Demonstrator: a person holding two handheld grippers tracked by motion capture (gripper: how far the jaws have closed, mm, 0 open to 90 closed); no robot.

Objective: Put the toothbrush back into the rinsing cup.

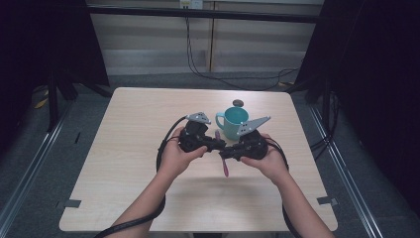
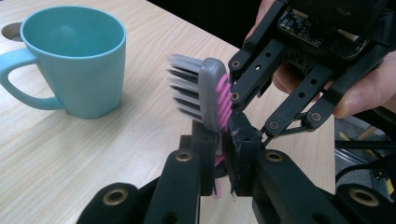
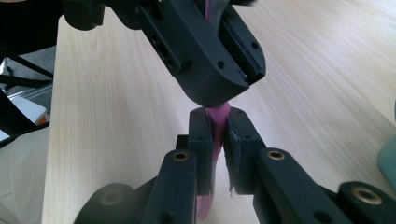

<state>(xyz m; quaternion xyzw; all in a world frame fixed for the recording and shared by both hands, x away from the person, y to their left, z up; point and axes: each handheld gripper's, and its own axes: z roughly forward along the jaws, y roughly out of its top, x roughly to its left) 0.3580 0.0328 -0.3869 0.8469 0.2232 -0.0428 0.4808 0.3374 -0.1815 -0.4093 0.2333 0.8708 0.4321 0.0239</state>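
A pink and grey toothbrush (image 1: 225,166) hangs above the table's middle, held by both grippers. In the left gripper view, my left gripper (image 2: 224,135) is shut on its neck, just below the grey bristled head (image 2: 205,91). My right gripper (image 3: 218,123) is shut on the pink handle (image 3: 217,114), right under the left gripper's jaws. In the high view the left gripper (image 1: 198,139) and right gripper (image 1: 247,146) meet tip to tip. The handle's end points toward the person. A teal mug (image 1: 234,121) stands upright just behind the grippers, its handle to the left.
A small dark round spot (image 1: 238,103) lies on the wooden table (image 1: 129,148) behind the mug, near the far edge. Black cables run across the floor beyond the table. Dark frame posts stand at both sides.
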